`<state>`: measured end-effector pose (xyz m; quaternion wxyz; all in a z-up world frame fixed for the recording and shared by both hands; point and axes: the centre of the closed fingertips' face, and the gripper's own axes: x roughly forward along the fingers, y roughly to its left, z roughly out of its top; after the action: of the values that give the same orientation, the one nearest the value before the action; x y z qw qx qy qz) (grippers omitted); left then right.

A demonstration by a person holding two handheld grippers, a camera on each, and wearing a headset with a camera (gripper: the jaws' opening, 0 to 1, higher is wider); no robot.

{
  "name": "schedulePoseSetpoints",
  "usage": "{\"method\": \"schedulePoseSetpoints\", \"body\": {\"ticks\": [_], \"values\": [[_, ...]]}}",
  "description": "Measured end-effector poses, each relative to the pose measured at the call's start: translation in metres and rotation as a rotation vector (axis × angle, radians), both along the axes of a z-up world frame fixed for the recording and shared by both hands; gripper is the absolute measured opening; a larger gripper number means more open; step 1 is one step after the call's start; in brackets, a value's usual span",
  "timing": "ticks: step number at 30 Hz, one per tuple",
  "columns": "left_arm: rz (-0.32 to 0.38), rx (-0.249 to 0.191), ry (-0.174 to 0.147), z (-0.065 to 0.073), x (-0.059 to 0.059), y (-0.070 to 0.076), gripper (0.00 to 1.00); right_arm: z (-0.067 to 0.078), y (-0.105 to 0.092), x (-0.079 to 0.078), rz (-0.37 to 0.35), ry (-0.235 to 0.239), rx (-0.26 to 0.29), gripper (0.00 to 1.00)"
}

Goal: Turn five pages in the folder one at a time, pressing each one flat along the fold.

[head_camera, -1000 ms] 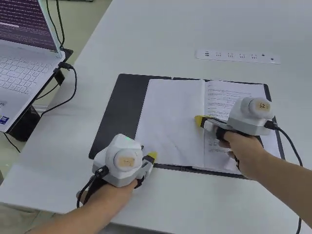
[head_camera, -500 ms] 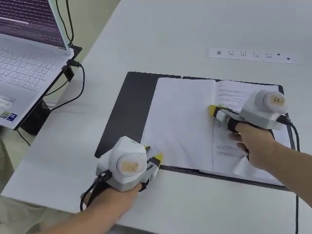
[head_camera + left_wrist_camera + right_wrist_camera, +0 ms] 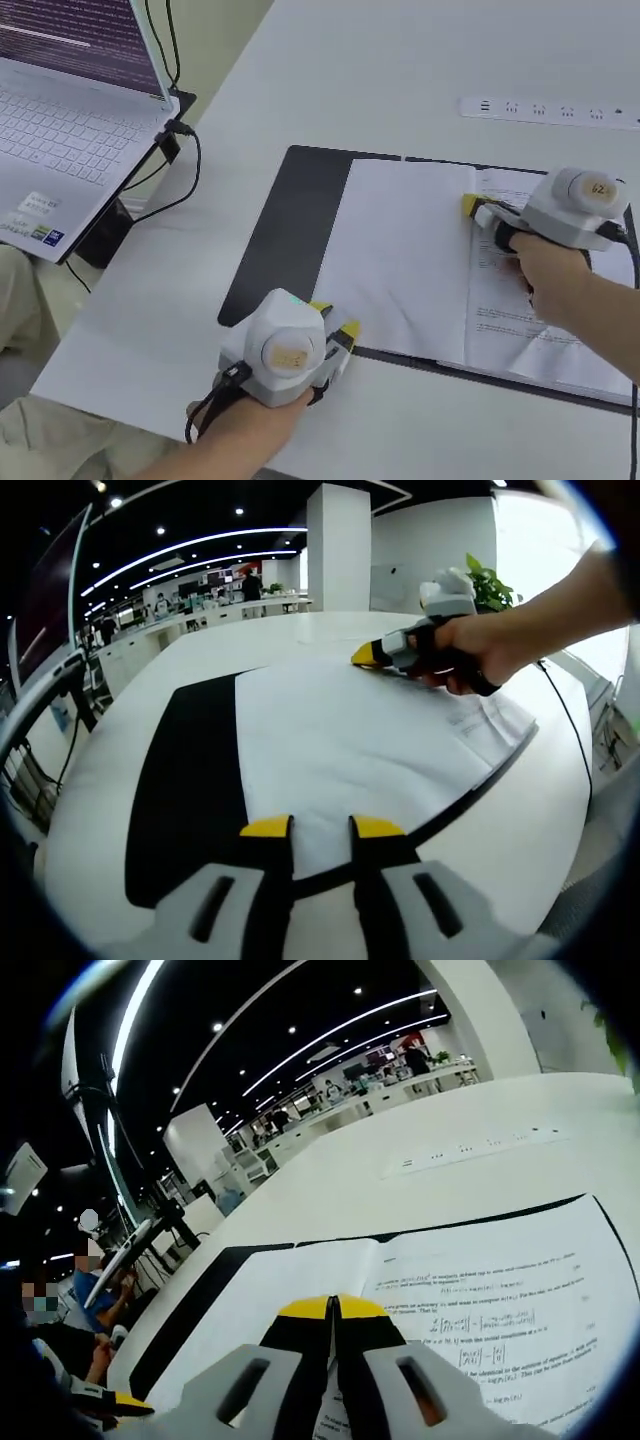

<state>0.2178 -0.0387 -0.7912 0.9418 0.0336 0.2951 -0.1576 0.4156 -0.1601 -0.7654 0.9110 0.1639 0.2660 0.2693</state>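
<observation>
The folder [image 3: 290,230] has a black cover. The blank page [image 3: 400,250] at the centre is plain white; the printed page [image 3: 500,322] at the right is white with lines of black text. The left gripper [image 3: 336,317] and the right gripper [image 3: 470,206] are light grey with yellow tips. The laptop [image 3: 60,120] at upper left is white, its screen dark purple.
</observation>
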Motion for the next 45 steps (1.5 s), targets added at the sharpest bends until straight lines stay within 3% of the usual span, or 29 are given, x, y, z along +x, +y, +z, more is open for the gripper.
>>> {"method": "schedulePoseSetpoints", "body": {"ticks": [12, 21, 31, 34, 45], "values": [[0.007, -0.010, -0.007, 0.002, -0.001, 0.000, 0.20, 0.001, -0.002, 0.038, -0.031, -0.044, -0.047, 0.00], [0.013, -0.020, -0.017, 0.002, -0.001, 0.000, 0.20, 0.003, -0.001, 0.039, -0.038, -0.058, -0.074, 0.00], [0.015, -0.024, -0.020, 0.002, -0.001, 0.000, 0.20, 0.003, 0.000, 0.016, 0.003, -0.012, -0.041, 0.00], [0.014, -0.024, -0.022, 0.002, -0.001, 0.000, 0.20, -0.003, -0.003, 0.018, 0.006, -0.006, -0.035, 0.00], [0.004, -0.017, -0.021, 0.001, 0.000, 0.000, 0.21, 0.001, 0.001, -0.015, 0.030, 0.022, -0.007, 0.00]]}}
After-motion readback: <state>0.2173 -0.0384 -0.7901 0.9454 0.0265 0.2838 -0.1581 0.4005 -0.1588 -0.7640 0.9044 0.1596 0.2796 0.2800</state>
